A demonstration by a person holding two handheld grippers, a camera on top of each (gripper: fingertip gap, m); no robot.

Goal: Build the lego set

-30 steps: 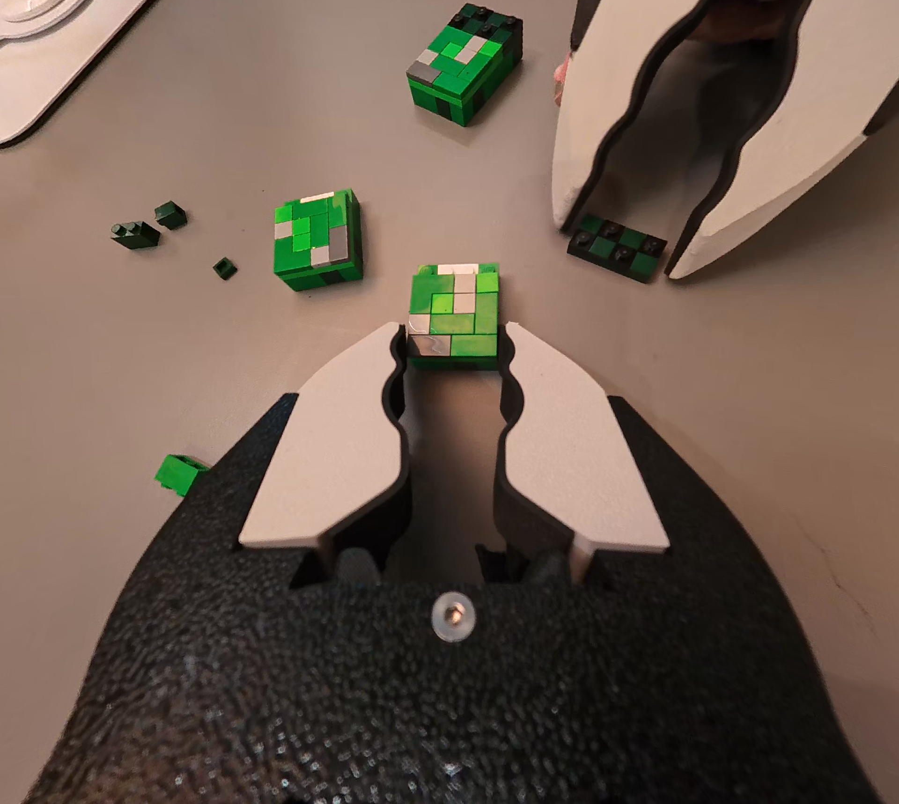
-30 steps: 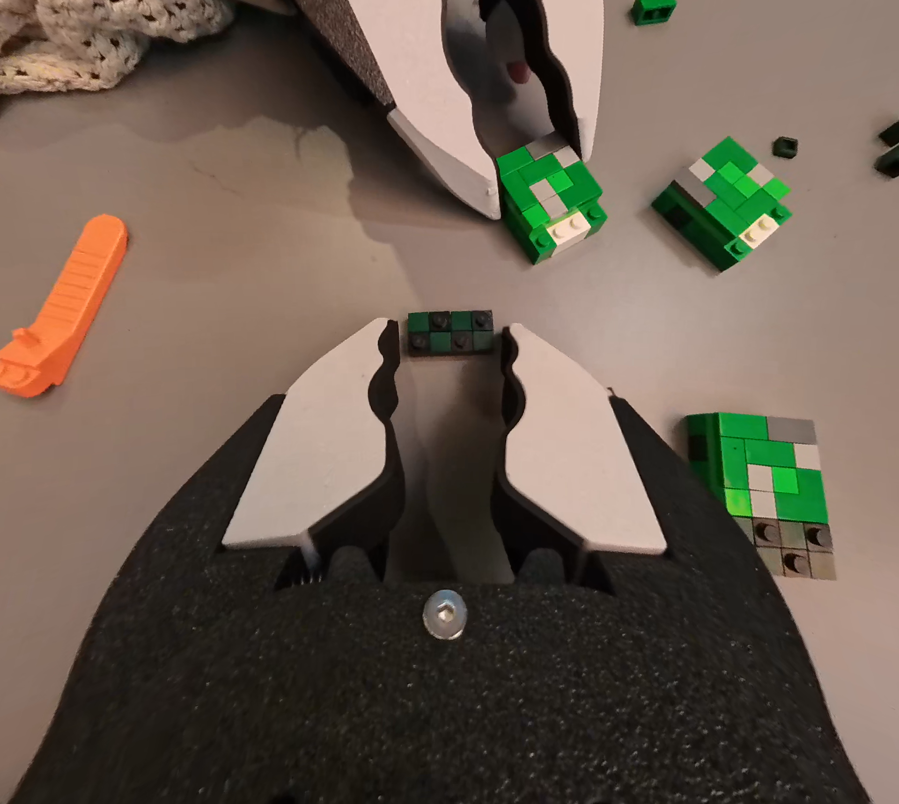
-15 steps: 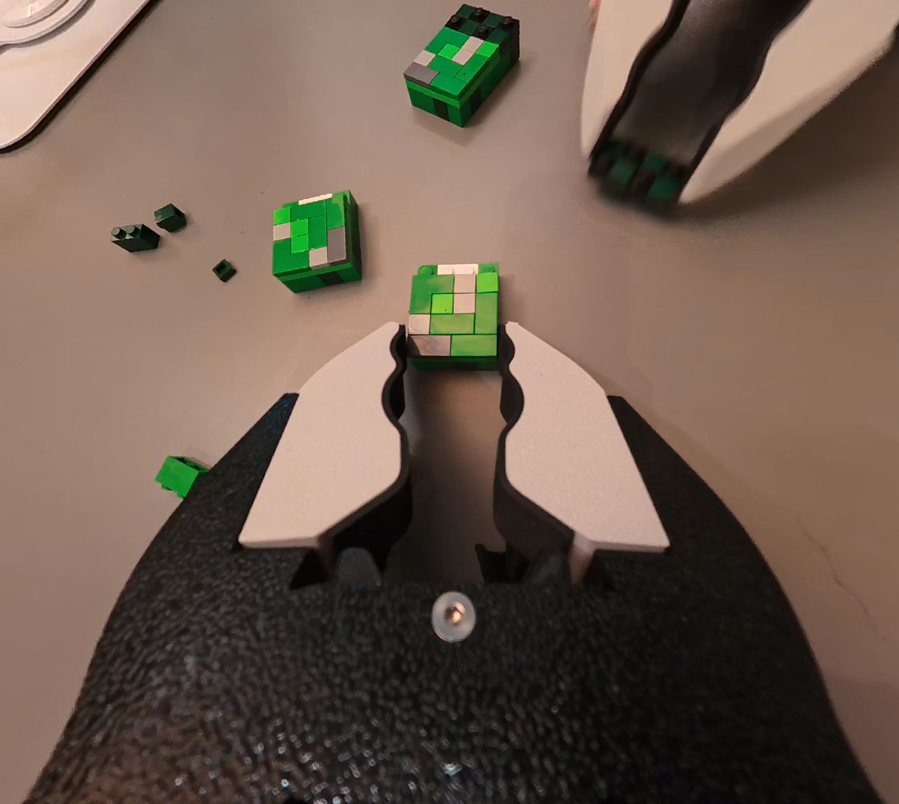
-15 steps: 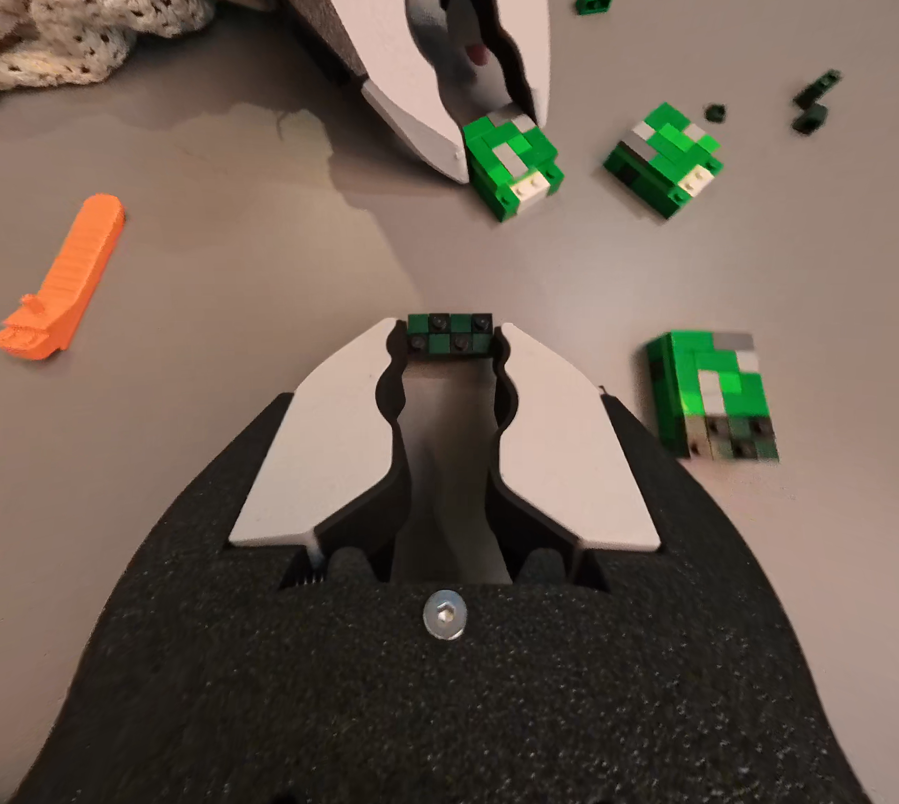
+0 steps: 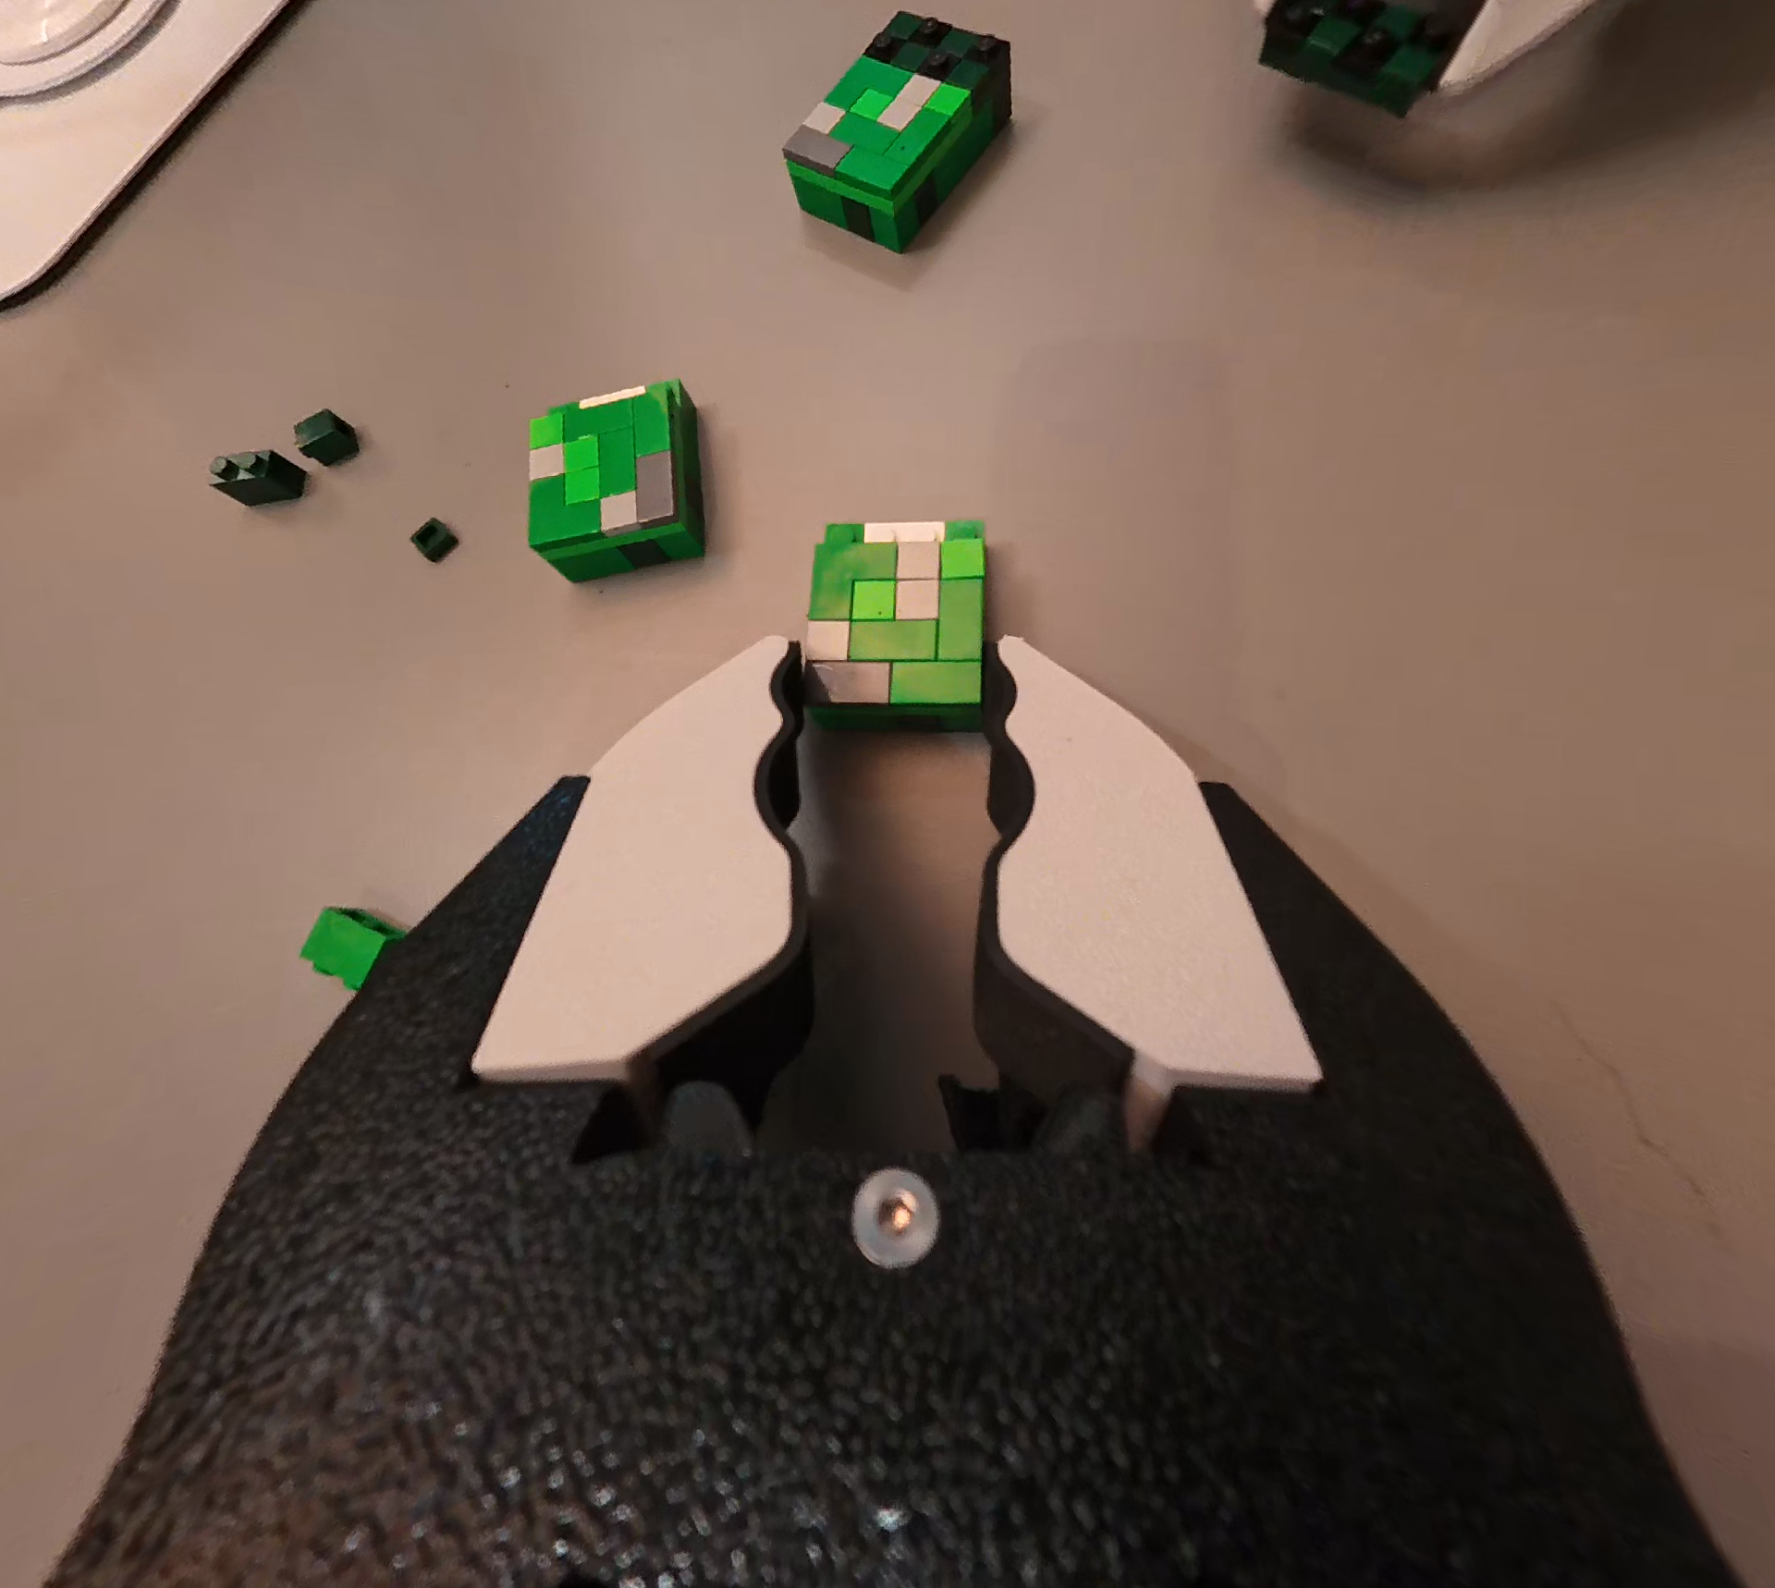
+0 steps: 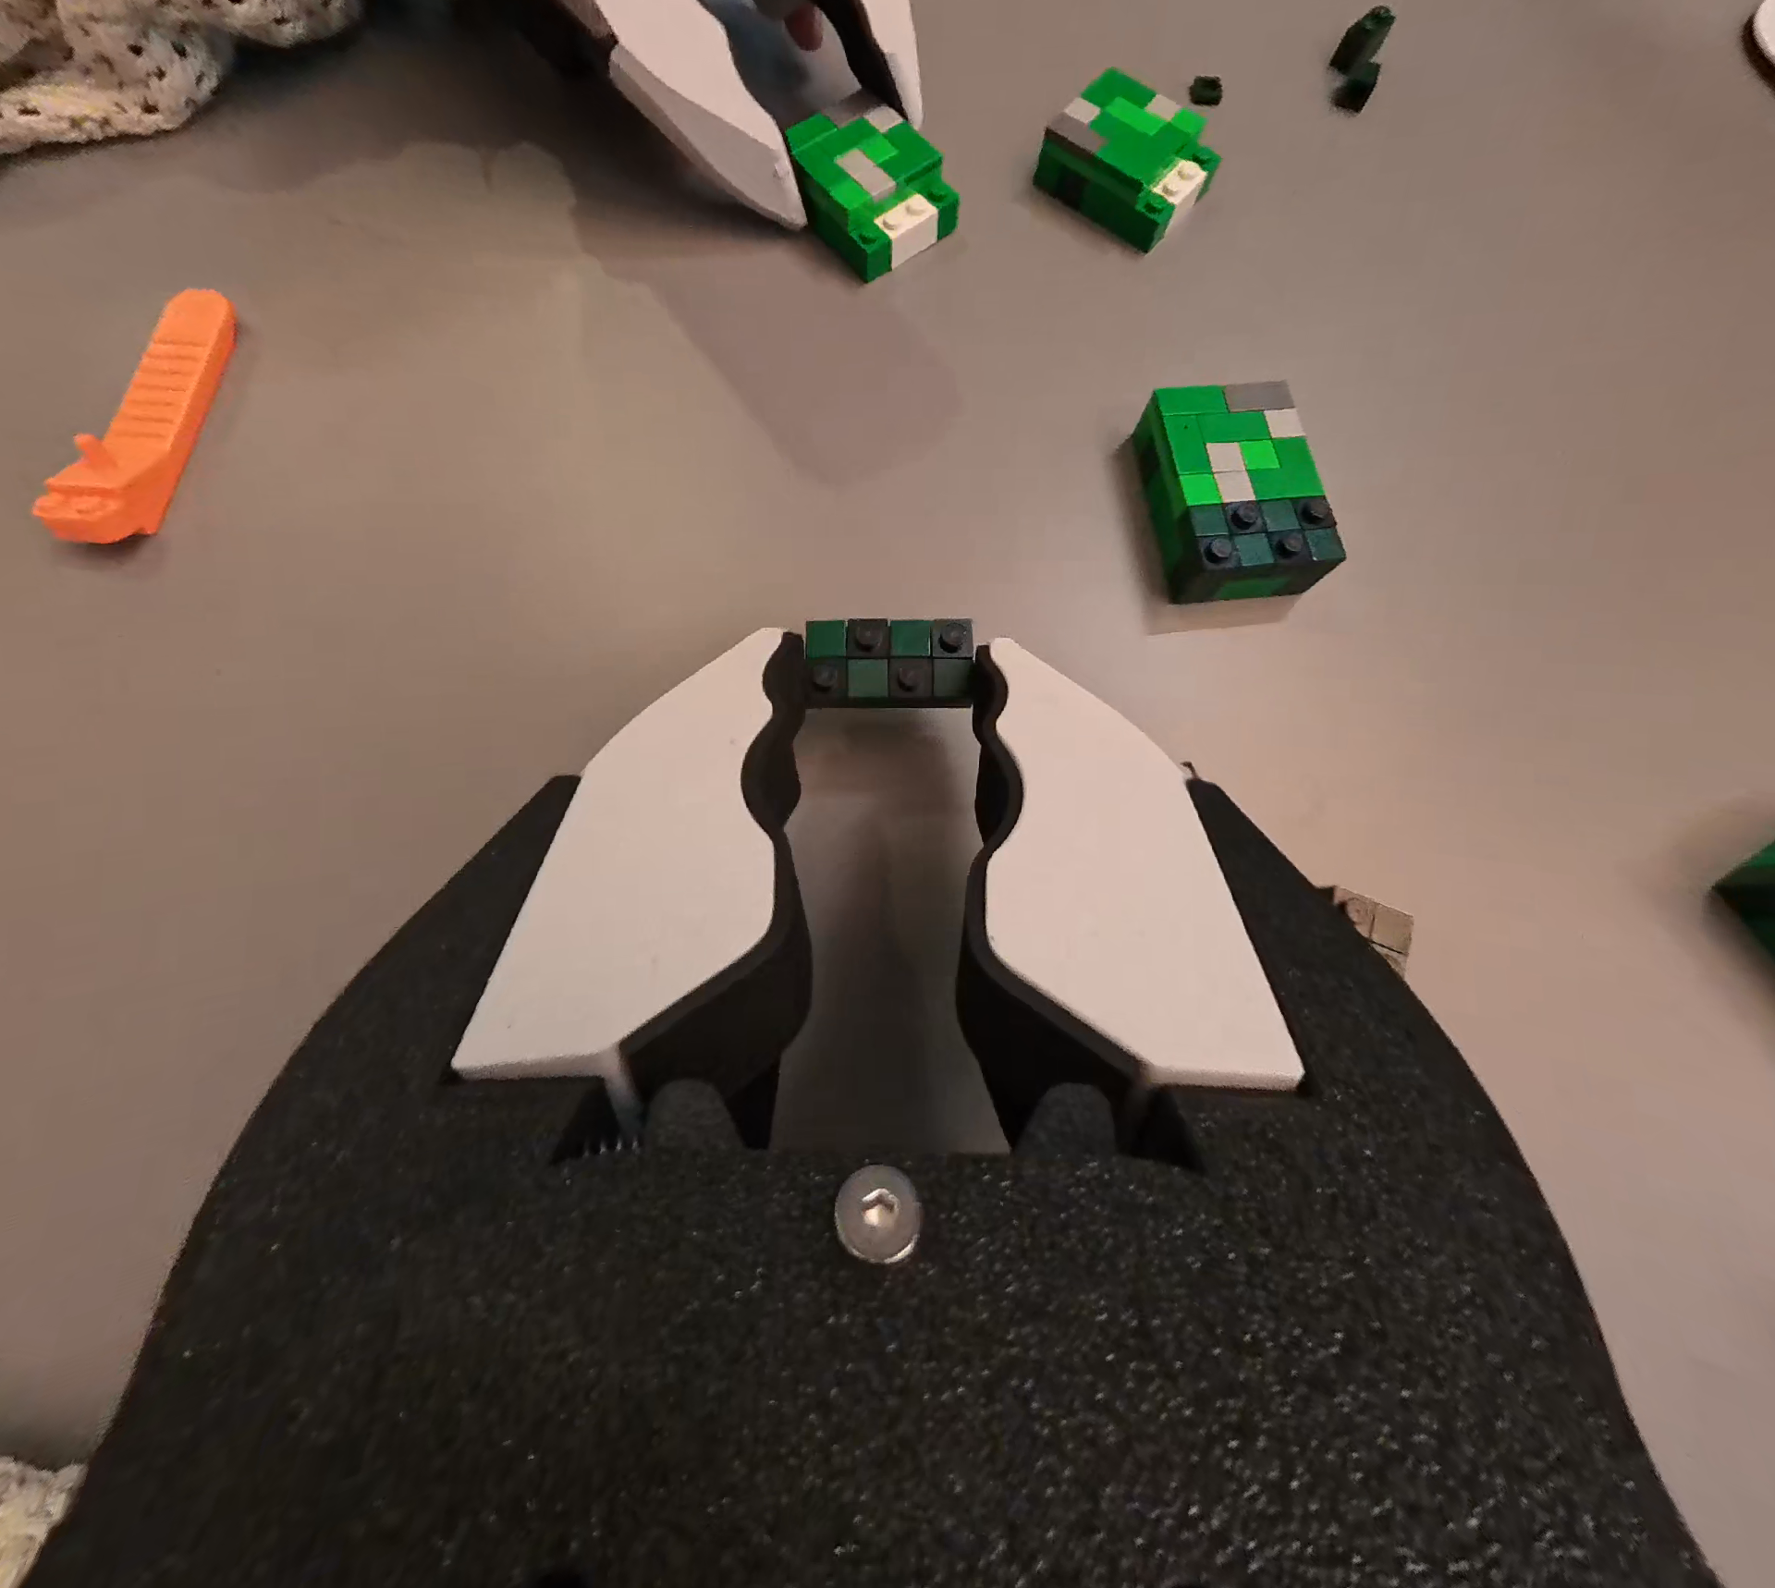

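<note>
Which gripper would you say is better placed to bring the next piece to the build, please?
Likely the right gripper: it is shut on the dark green plate and holds it above the table. The left gripper is clamped on a green block resting on the table, so it suits steadying.

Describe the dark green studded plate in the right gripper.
The dark green plate is a flat Lego piece, two rows of four squares chequered dark green and black, with studs on the black ones. The right gripper pinches its short ends at the fingertips and holds it roughly level above the grey table.
</note>
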